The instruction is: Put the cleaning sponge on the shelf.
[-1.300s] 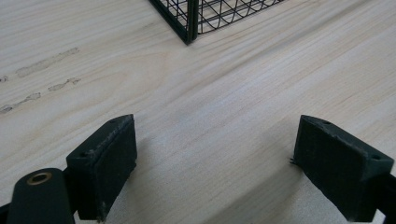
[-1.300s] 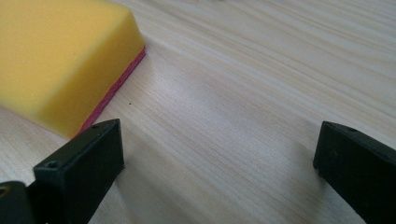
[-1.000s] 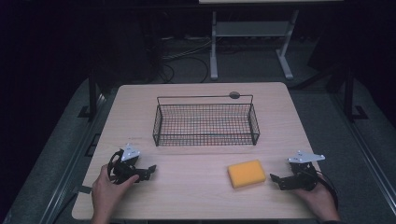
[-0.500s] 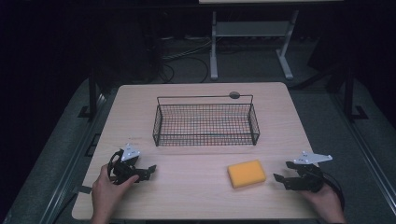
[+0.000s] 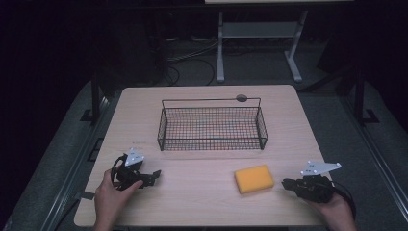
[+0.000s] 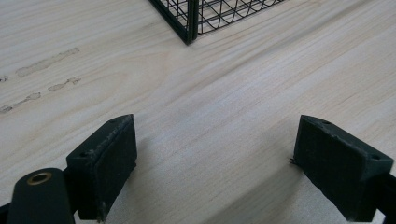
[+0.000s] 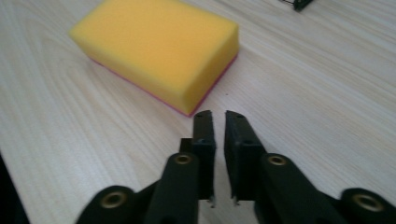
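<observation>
Here we work at a light wooden table (image 5: 144,110), and the biggest thing on it is the black wire basket (image 5: 211,126), standing in the middle toward the far edge with nothing that we can see inside. It looks placed there as the receiving container, within reach of both our hands.

Next in size is the yellow sponge (image 5: 253,178), which has a thin pink layer underneath. It lies flat on the table, in front of the basket and toward its right end, apart from it and free of any grip.

Our right gripper (image 5: 287,183) is just beside the sponge, on its right, pointing at it and not touching. Its jaws have just been closing and now stand almost pressed together, with a narrow slit and nothing between them. In the right gripper view the sponge's corner (image 7: 191,100) lies directly ahead of the tips. We judge that the jaws must spread again before they can take the sponge.

Our left gripper (image 5: 154,175) rests low over the bare wood at the left, jaws spread wide and holding nothing, probably just waiting.
</observation>
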The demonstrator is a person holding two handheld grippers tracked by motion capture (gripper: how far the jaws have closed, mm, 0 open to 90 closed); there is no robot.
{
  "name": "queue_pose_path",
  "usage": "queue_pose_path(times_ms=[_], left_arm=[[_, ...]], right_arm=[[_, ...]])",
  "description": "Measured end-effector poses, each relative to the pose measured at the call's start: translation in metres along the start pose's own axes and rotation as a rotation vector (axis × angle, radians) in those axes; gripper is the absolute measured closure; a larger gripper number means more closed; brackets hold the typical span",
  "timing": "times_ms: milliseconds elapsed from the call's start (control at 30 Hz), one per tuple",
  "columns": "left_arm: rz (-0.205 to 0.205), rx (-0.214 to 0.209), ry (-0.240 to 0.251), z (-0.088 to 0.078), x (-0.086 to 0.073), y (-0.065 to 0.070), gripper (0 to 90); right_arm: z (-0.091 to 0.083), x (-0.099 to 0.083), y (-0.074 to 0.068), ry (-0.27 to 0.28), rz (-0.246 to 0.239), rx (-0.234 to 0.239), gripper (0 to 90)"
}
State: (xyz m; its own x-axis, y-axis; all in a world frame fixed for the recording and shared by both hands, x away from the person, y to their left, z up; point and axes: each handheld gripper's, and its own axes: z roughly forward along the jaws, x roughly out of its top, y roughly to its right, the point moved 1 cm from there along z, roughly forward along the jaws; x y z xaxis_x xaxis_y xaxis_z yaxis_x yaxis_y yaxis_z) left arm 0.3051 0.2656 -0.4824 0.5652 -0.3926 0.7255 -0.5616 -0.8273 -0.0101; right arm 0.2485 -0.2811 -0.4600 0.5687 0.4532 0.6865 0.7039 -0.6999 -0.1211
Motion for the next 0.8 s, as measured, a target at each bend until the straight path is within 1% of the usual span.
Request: queue_pose_path(times_ms=[67, 133, 200, 367, 467, 567, 667, 700, 800], left_arm=[[-0.001, 0.000, 0.000, 0.000, 0.000, 0.000, 12.5], [0.000, 0.000, 0.000, 0.000, 0.000, 0.000, 12.5], [0.000, 0.000, 0.000, 0.000, 0.000, 0.000, 12.5], [0.000, 0.000, 0.000, 0.000, 0.000, 0.000, 12.5], [0.000, 0.000, 0.000, 0.000, 0.000, 0.000, 12.5], [0.000, 0.000, 0.000, 0.000, 0.000, 0.000, 12.5], [0.000, 0.000, 0.000, 0.000, 0.000, 0.000, 12.5], [0.000, 0.000, 0.000, 0.000, 0.000, 0.000, 12.5], [-0.001, 0.000, 0.000, 0.000, 0.000, 0.000, 12.5]], right_arm=[[0.000, 0.000, -0.002, -0.003, 0.000, 0.016, 89.5], [0.000, 0.001, -0.002, -0.007, -0.003, 0.020, 89.8], [0.002, 0.002, -0.005, -0.011, -0.006, 0.039, 89.8], [0.004, 0.004, -0.010, -0.023, -0.016, 0.057, 89.8], [0.005, 0.005, -0.011, -0.019, -0.031, 0.066, 89.8], [0.009, 0.009, -0.018, -0.018, -0.048, 0.093, 89.8], [0.012, 0.011, -0.022, -0.020, -0.054, 0.106, 89.8], [0.014, 0.013, -0.025, -0.021, -0.061, 0.124, 89.8], [0.018, 0.016, -0.030, -0.017, -0.070, 0.151, 89.8]])
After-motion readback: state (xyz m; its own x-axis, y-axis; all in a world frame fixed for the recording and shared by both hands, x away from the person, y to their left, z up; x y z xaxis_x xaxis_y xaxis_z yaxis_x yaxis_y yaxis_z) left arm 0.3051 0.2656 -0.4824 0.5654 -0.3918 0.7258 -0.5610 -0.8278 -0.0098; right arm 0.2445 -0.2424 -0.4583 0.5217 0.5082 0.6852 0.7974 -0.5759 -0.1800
